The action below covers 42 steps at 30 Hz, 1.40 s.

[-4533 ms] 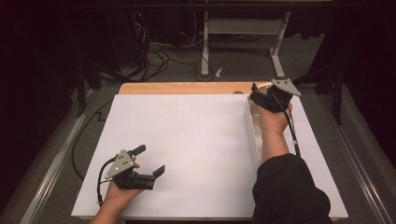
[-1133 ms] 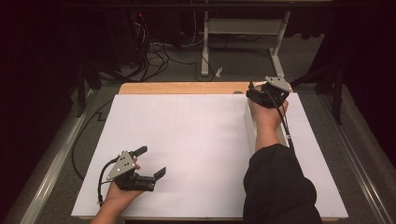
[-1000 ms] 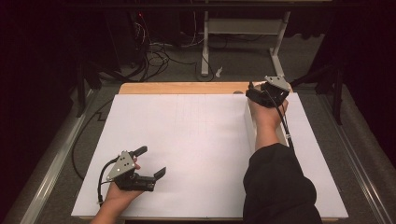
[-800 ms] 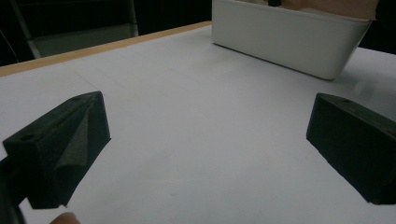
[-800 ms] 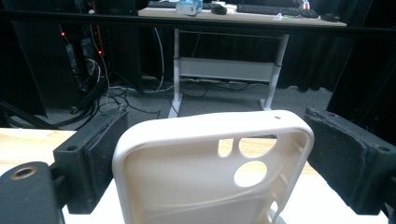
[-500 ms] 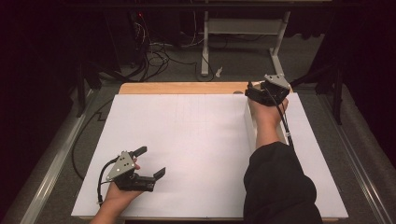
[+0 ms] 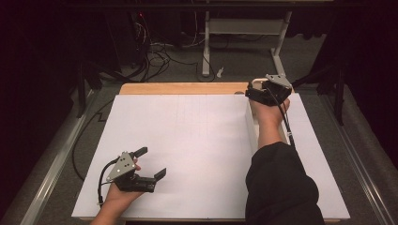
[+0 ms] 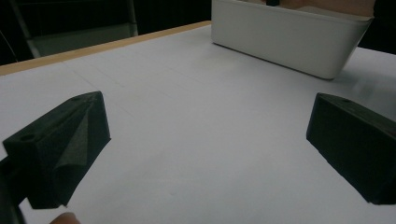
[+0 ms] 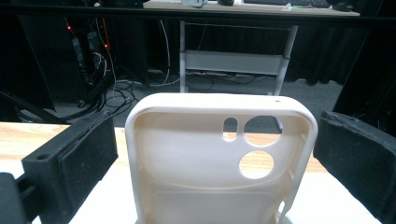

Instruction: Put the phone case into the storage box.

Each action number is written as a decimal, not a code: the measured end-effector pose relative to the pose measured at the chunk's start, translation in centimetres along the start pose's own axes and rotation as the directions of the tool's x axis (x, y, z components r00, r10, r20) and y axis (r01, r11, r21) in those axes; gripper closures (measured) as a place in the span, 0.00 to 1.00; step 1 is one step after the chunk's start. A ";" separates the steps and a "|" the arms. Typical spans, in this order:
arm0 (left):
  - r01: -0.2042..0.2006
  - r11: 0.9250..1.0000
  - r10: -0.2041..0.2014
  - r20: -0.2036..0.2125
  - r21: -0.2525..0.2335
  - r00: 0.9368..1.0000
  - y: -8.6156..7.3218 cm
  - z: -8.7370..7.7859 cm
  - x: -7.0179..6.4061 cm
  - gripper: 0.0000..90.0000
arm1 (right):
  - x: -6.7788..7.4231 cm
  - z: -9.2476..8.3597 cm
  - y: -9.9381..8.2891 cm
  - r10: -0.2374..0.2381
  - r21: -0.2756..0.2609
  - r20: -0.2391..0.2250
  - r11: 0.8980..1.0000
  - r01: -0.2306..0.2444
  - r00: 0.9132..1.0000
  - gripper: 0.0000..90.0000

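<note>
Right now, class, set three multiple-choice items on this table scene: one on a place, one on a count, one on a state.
1. Where is the right gripper?
A. far right of the table
B. near left corner
C. on the floor

2. How many holes does the phone case show?
A. one
B. three
C. six

3. How do the left gripper's jaws stand?
A. shut on a cup
B. open, holding nothing
C. shut on the white bin

A: the high view shows it there.
B: three cutouts.
B: bare table between them.

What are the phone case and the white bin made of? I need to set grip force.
The phone case looks like matte cream soft plastic or silicone: rounded, moulded edges. The white bin looks like rigid, smooth plastic with thin walls.
</note>
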<state>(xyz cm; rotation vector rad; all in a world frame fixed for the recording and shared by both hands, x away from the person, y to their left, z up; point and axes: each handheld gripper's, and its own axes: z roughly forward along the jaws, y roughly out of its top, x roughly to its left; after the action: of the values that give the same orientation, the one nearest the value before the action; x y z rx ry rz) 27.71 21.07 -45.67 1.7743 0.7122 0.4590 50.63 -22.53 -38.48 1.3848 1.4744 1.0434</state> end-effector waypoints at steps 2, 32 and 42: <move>0.000 1.000 0.000 0.000 0.000 1.000 0.0 0.0 0.0 0.01 | 0.0 -0.1 0.1 0.001 -0.002 0.003 1.000 -0.001 1.000 0.00; -0.003 1.000 0.003 -0.002 0.008 1.000 0.0 0.1 -0.1 0.01 | -0.3 -0.8 0.5 -0.009 0.007 -0.030 1.000 0.009 1.000 0.00; -0.005 1.000 0.005 -0.001 0.007 1.000 0.0 0.1 -0.1 0.01 | -0.1 -0.9 0.4 -0.012 0.018 -0.035 1.000 0.013 0.999 0.00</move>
<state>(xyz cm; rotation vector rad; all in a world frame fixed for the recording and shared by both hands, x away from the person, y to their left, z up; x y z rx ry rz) 27.69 20.91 -45.70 1.7829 0.7115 0.4612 49.90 -22.66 -37.81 1.3746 1.5193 1.0536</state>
